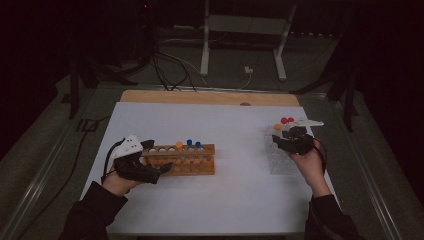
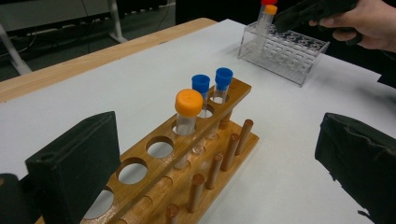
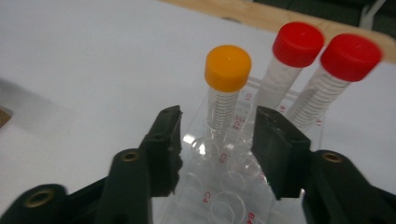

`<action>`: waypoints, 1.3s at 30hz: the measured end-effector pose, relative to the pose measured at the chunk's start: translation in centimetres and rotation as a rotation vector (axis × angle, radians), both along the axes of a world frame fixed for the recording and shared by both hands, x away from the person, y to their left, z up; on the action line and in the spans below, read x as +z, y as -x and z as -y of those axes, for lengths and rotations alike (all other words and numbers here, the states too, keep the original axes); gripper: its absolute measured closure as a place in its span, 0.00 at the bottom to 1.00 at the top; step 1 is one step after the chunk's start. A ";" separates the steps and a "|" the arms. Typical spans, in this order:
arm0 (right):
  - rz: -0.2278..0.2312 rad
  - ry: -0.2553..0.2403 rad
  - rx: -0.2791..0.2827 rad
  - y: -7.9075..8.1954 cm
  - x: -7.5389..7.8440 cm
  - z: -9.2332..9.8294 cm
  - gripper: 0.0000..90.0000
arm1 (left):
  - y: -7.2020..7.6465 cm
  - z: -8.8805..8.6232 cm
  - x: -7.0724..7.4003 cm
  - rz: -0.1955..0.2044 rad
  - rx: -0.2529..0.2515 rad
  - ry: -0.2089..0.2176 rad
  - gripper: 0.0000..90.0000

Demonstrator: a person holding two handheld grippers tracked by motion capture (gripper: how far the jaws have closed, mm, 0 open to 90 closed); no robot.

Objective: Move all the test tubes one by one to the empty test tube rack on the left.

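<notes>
Over the clear plastic rack (image 3: 243,196) we see the right gripper (image 3: 217,135), jaws partly open around the orange-capped clear tube (image 3: 226,93), not pressing it. Beside the wooden rack (image 2: 187,163), the left gripper (image 2: 210,163) stands wide open and holds nothing.

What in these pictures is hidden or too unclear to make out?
- High view: the right tongs cover part of the clear rack, so its tubes' lower ends are hidden.
- Right gripper view: whether the pads touch the orange-capped tube is unclear; gaps seem to remain.
- Right gripper view: the two red-capped tubes are blurred, their markings unreadable.
- Left gripper view: the wooden rack is cut off by the bottom edge and the left tongs.
</notes>
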State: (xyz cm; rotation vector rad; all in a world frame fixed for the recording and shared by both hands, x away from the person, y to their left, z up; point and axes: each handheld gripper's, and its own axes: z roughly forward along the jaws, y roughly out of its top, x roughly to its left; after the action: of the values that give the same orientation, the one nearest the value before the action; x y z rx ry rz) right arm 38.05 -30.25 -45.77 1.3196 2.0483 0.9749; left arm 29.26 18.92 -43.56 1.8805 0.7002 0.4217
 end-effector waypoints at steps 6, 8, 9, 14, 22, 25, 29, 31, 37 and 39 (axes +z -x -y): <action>-0.024 0.019 -0.022 -1.0 -0.1 -0.2 0.69 | 0.0 0.0 0.0 0.001 -0.003 -0.003 0.01; -0.026 0.022 -0.025 -1.3 -0.1 -0.3 0.70 | 0.0 0.0 0.0 0.004 -0.002 -0.002 0.01; -0.026 0.021 -0.025 -1.4 -0.1 -0.3 0.72 | 0.0 -0.1 0.0 0.004 -0.002 -0.003 0.01; -0.030 0.027 -0.018 -1.8 -0.1 -0.5 0.77 | 0.0 -0.1 0.0 0.002 -0.002 -0.002 0.01; -0.033 0.043 -0.010 -2.0 -0.3 -0.9 0.83 | 0.0 -0.2 0.0 -0.001 -0.002 0.000 0.01; -0.030 0.039 -0.010 -1.8 -0.1 -0.9 0.83 | 0.0 -0.1 0.0 -0.002 -0.002 -0.005 0.01; -0.011 0.032 -0.015 -1.6 0.5 -0.9 0.83 | 0.0 -0.1 -0.1 -0.005 -0.004 -0.007 0.01; 0.002 0.028 -0.016 -1.4 0.9 -0.9 0.83 | 0.0 -0.1 -0.1 -0.003 -0.004 -0.007 0.01; 0.062 0.020 -0.017 -0.4 2.6 -0.8 0.83 | 0.0 -0.1 0.0 -0.003 -0.006 -0.006 0.01; 0.084 0.011 -0.016 0.0 3.3 -0.7 0.83 | 0.0 0.0 0.0 -0.002 -0.008 -0.004 0.01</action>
State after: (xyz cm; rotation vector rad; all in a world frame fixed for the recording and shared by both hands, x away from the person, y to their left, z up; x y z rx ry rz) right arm 38.01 -29.59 -42.45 1.2659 1.9751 0.9932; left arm 29.24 18.96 -43.52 1.8868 0.6940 0.4163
